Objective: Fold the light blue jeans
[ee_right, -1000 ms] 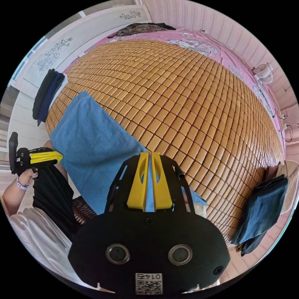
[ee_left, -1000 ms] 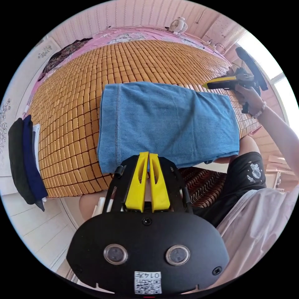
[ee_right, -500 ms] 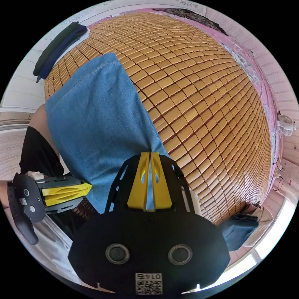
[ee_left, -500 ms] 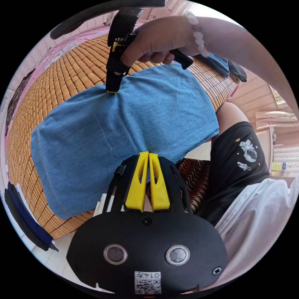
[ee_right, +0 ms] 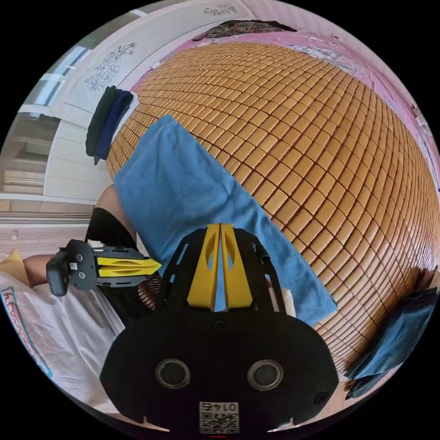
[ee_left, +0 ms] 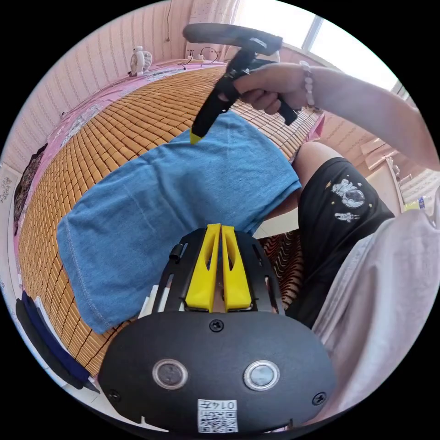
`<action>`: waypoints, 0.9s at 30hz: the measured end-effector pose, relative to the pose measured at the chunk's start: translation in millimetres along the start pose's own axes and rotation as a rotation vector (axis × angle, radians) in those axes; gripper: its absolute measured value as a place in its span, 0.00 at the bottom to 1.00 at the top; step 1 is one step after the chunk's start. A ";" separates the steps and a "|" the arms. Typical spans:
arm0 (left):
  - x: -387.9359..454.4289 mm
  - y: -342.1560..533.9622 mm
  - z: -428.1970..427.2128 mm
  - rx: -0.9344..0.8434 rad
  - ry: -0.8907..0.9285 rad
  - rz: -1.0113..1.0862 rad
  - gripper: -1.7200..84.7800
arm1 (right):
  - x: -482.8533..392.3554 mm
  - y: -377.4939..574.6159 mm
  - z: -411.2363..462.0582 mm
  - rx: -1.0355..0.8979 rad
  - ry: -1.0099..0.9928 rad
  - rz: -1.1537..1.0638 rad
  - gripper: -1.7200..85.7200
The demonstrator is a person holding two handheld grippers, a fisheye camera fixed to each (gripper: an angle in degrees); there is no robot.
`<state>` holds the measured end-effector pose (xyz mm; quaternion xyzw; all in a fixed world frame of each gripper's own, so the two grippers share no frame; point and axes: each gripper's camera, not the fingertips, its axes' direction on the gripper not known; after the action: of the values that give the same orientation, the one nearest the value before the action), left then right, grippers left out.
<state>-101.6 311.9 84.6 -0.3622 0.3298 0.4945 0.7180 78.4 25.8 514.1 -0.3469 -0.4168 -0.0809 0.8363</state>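
left gripper view has the folded light blue denim jeans [ee_left: 174,201] lying flat as a long rectangle on the woven bamboo-tile mat [ee_left: 137,114] at the bed's near edge, one end overhanging by the person's knee. denim like this should be fairly heavy, soft but thick where layered, not slippery; a stitched hem or a folded corner looks the firmest place to pinch. the left gripper [ee_left: 221,229], yellow jaws nearly closed with nothing between them, hovers at the jeans' near edge. the right gripper [ee_left: 195,136], tip just over the far edge, seems closed too; in right gripper view its jaws [ee_right: 220,229] sit together, empty, above the cloth. each black gripper body carries a small coded sticker [ee_left: 217,415], left unread.
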 end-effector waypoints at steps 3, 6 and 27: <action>20.4 -11.3 -2.4 0.067 0.052 0.075 0.03 | 32.5 80.2 -18.8 0.010 0.029 0.163 0.01; 41.0 -28.8 0.4 0.087 0.086 0.145 0.08 | 62.8 150.3 -26.9 0.000 -0.008 0.336 0.04; 136.6 -99.0 23.7 0.023 -0.127 0.360 0.11 | 123.1 295.0 -86.2 0.230 -0.571 0.319 0.05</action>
<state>35.1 371.7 2.5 -0.2570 0.3490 0.6331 0.6414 337.5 209.1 420.1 -0.3198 -0.5809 0.1986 0.7217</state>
